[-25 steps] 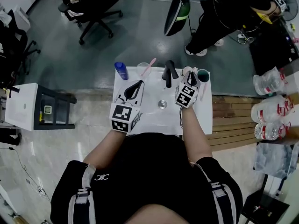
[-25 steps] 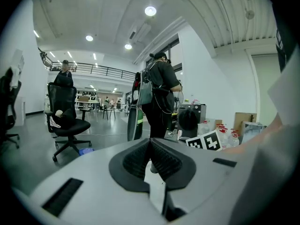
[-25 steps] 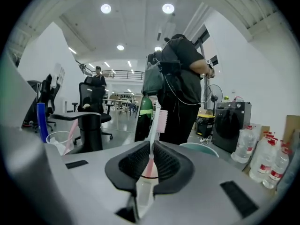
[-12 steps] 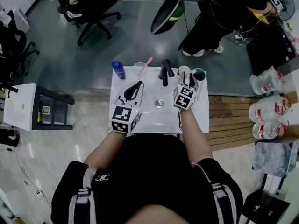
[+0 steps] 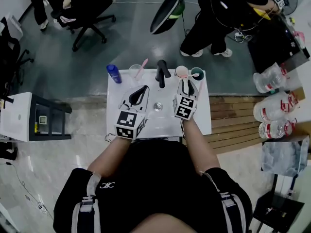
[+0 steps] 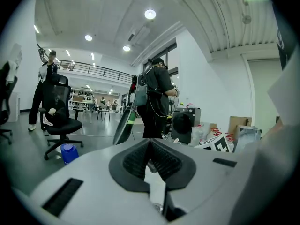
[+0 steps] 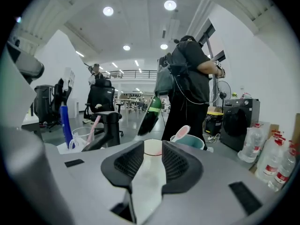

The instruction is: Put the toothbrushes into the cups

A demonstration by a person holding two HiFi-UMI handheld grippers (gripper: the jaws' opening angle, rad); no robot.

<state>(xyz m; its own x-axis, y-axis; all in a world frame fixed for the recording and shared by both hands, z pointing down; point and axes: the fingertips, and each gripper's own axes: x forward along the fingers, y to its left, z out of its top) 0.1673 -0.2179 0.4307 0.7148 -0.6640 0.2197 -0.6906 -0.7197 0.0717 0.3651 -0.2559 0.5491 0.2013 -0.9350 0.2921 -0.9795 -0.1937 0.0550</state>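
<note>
Your right gripper point(image 5: 186, 85) pulled back toward you from teal cup point(image 5: 197, 74); jaws just been opening, now apart, nothing between. Left gripper point(image 5: 141, 92) jaws together, empty.

Along the far edge of the sink point(image 5: 160, 125) stood, left to right, a bottle point(image 5: 113, 74), a cup point(image 5: 134, 72) holding a toothbrush point(image 5: 143, 66), the tap point(image 5: 161, 73), a second cup point(image 5: 181, 72) and a third cup point(image 5: 197, 74).

A blue plastic bottle point(image 5: 114, 74), a clear cup point(image 5: 134, 72) holding a pink toothbrush point(image 5: 143, 65), a black tap point(image 5: 161, 73), a pink cup point(image 5: 181, 72) and a teal cup point(image 5: 197, 74) line the far edge of the white table point(image 5: 198, 120). The right gripper point(image 5: 187, 83), jaws just opened and empty, points at the pink and teal cups.
</note>
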